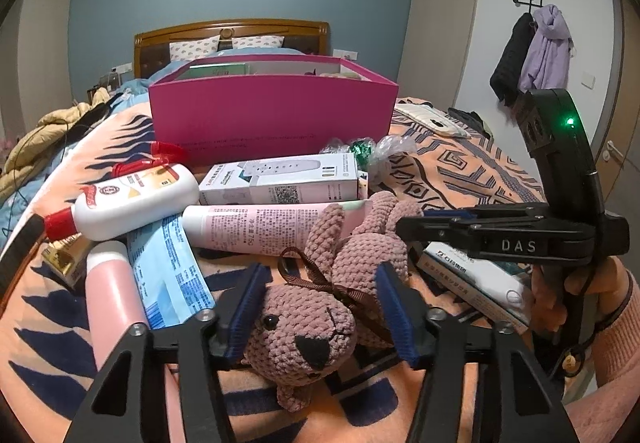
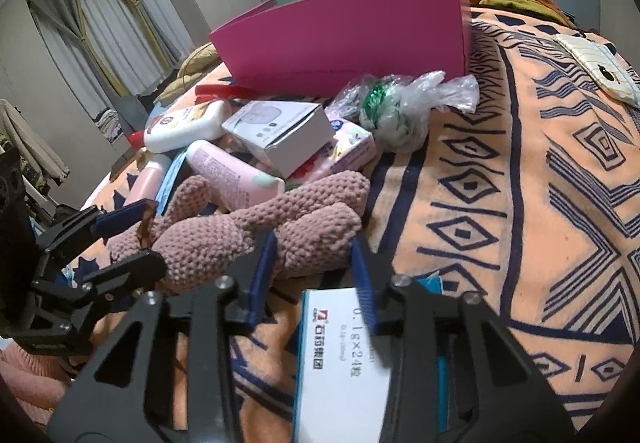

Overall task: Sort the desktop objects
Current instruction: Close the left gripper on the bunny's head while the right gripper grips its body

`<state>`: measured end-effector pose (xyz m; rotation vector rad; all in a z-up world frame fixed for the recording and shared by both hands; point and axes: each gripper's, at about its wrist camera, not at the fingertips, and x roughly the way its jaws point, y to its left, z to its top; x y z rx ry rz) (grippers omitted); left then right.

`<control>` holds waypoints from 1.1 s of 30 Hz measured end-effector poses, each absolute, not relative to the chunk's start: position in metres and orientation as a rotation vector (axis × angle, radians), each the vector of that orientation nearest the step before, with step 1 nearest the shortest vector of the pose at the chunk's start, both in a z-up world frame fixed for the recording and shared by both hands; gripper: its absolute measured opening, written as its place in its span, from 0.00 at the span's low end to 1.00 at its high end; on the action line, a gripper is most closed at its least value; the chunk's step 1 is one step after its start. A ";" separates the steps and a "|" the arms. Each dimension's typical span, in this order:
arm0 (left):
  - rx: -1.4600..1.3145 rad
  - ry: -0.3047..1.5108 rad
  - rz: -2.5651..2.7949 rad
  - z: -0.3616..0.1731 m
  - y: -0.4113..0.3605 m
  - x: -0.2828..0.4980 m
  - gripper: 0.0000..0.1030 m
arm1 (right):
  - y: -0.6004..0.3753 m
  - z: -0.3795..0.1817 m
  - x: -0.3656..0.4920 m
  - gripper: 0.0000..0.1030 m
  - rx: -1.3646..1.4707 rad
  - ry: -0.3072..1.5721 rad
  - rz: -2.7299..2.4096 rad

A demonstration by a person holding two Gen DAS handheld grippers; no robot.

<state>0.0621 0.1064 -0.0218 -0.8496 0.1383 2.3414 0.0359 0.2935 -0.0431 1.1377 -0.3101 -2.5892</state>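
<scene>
Home bedroom: wooden headboard (image 1: 232,33) with pillows (image 1: 194,47), patterned blanket (image 2: 540,183), curtains (image 2: 100,23), clothes on wall hooks (image 1: 532,51).

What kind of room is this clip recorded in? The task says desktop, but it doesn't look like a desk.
A bedroom, almost certainly. The objects lie on a patterned blanket spread over a bed, with a wooden headboard and pillows behind the pink box, and clothes on a wall hook.
</scene>
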 end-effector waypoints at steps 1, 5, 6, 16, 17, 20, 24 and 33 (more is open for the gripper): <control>-0.846 0.139 2.347 -0.019 0.105 0.062 0.15 | 0.295 -0.042 0.037 0.25 1.132 -0.309 -2.597; -0.858 0.139 2.345 -0.018 0.104 0.059 0.12 | 0.299 -0.038 0.040 0.24 1.119 -0.325 -2.591; -0.855 0.141 2.341 -0.018 0.103 0.059 0.12 | 0.299 -0.038 0.040 0.24 1.117 -0.327 -2.592; -0.808 0.169 2.294 -0.017 0.090 0.074 0.71 | 0.305 -0.018 0.051 0.19 1.025 -0.382 -2.563; -0.810 0.179 2.286 -0.018 0.090 0.076 0.71 | 0.305 -0.017 0.052 0.19 1.022 -0.380 -2.563; -0.814 0.214 2.284 -0.025 0.093 0.078 0.69 | 0.303 -0.020 0.052 0.20 1.032 -0.391 -2.536; -0.812 0.207 2.307 -0.027 0.089 0.074 0.45 | 0.302 -0.028 0.049 0.30 1.075 -0.422 -2.503; -0.812 0.200 2.310 -0.028 0.080 0.076 0.46 | 0.278 -0.040 0.045 0.59 1.127 -0.315 -2.501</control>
